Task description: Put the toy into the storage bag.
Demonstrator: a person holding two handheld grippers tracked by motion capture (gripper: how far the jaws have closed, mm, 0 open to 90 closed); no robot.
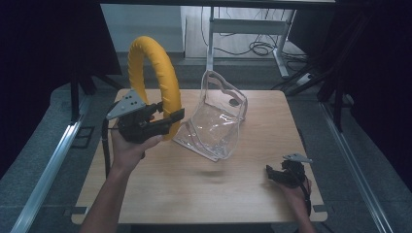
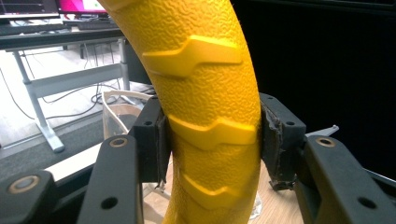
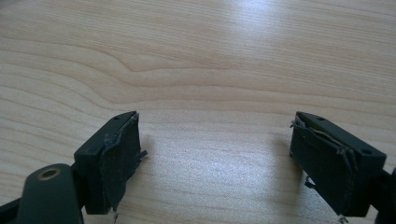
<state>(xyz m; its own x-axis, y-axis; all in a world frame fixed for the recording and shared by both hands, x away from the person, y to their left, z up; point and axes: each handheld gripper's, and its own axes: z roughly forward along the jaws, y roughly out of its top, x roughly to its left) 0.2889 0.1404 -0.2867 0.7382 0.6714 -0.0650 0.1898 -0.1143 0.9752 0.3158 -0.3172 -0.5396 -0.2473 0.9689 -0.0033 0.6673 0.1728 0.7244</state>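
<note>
Left tongs (image 1: 167,116) clamp a yellow textured rubber ring (image 1: 154,73), held upright above the wooden table (image 1: 204,189); clear plastic pouch (image 1: 216,119) just right of them. Right tongs (image 3: 215,154) wide, nothing between, low over table.

- A pale wooden table (image 1: 204,189) with a visible grain stands on grey floor.
- A clear plastic pouch (image 1: 214,121) lies on the table's far half, slumped, its handle up.
- The right gripper (image 1: 273,173) rests near the table's near right corner, well apart from the pouch.
</note>
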